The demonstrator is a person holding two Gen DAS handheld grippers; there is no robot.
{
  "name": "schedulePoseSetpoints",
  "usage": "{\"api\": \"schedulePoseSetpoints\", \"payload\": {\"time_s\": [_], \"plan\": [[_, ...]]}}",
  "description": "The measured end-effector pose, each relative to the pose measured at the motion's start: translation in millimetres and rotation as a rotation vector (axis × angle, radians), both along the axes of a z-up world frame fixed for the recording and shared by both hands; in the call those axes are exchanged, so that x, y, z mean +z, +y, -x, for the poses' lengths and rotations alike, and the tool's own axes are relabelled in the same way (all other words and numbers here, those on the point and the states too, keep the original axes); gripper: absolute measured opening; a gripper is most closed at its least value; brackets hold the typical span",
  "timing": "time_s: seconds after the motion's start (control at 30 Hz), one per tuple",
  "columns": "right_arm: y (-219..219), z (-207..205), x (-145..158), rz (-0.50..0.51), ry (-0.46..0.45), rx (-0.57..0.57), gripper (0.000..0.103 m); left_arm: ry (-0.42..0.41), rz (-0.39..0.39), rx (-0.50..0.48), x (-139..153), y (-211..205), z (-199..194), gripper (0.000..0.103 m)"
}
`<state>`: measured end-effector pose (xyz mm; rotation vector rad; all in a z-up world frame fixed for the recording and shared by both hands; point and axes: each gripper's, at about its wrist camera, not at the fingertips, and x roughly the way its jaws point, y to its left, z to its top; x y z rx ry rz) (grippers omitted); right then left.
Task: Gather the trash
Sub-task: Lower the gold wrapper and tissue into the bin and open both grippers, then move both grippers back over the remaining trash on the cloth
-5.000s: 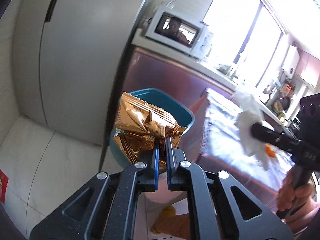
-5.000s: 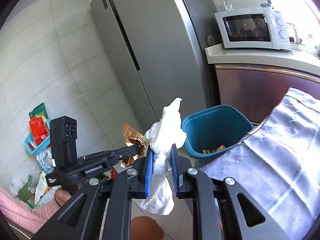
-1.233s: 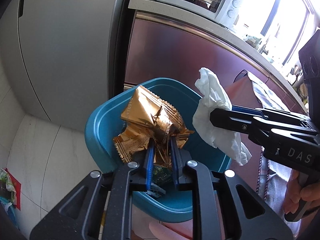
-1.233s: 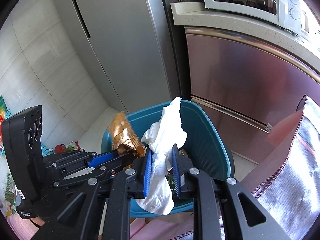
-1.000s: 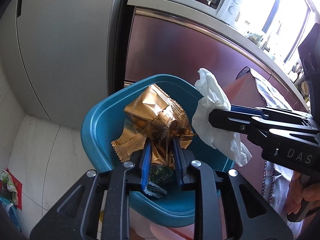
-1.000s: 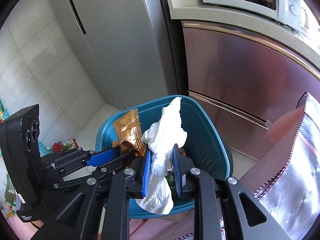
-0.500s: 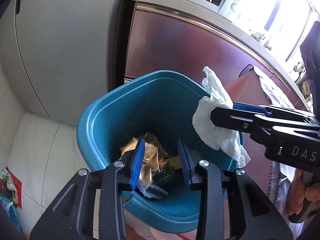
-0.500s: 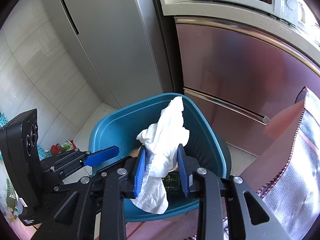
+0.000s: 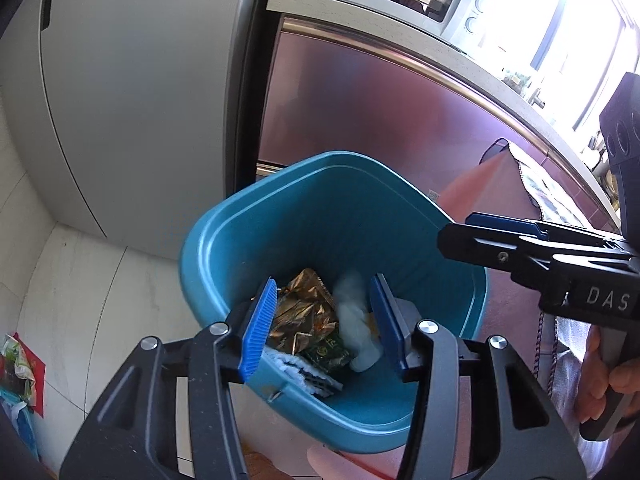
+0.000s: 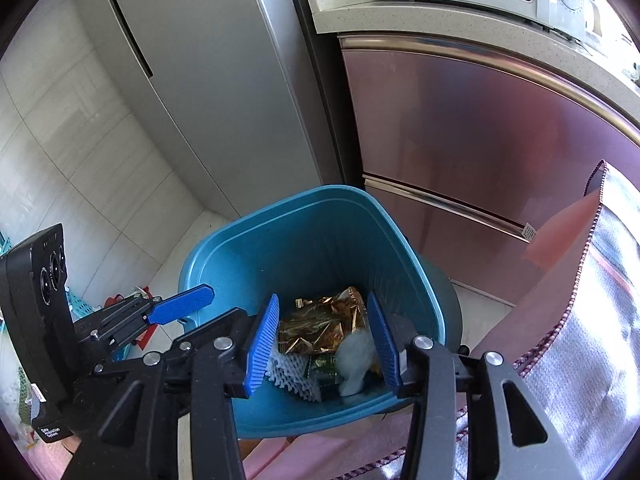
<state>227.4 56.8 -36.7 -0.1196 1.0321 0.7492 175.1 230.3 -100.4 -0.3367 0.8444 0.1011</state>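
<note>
Both the left gripper [image 9: 324, 320] and the right gripper [image 10: 322, 338] are held spread and empty above the teal bin [image 10: 248, 240]. The gold wrapper [image 10: 320, 328] and white tissue [image 10: 356, 356] are seen inside, at the bin floor's 6 o'clock. The light bin could be tipped if its rim were clipped during withdrawal.

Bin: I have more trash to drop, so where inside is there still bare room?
In the bin, the trash sits at the bottom: gold wrapper, tissue, white netting. Everything above it, between the walls, is free.
</note>
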Motion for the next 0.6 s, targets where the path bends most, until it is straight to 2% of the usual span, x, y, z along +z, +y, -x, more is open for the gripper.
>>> {"api": "schedulePoseSetpoints", "payload": {"time_s": [0.13,0.27,0.47,0.6], "plan": [[-8.6,4.6,6.3,-0.027,0.003,-0.007,0.043,-0.027,-0.005,0.008,9.7,0.4,7.1,0.05],[-25.6,18.9,22.9,-0.075,-0.025,-0.016,0.047,-0.084,-0.048,0.024,30.5,-7.4,23.0,0.059],[-69.9,53.7,56.9,-0.16,-0.097,-0.05,0.053,-0.189,-0.131,-0.027,70.0,-43.3,52.6,0.073],[-109.1,85.1,79.6,-0.207,-0.166,-0.089,0.058,-0.254,-0.153,-0.085,91.3,-71.9,72.4,0.08]]}}
